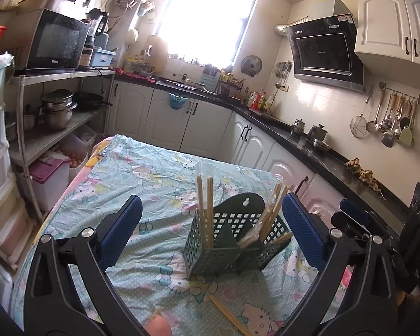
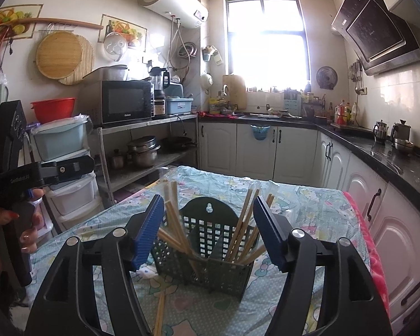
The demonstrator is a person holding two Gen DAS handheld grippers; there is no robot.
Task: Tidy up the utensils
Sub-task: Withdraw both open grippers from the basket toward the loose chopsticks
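A dark green perforated utensil holder stands on the table's cartoon-print cloth. Wooden chopsticks stand in its left compartment and lean in its right one. Two loose chopsticks lie on the cloth in front of it. My left gripper is open wide, short of the holder, with nothing pressed between its blue pads. My right gripper is open too, its pads apart from the chopsticks on both sides. In the right wrist view a hand holds the left gripper's body.
A black countertop over white cabinets runs along the right and back. A metal shelf with pots and stacked plastic drawers stand left of the table. A pink cloth edge marks the table's right side.
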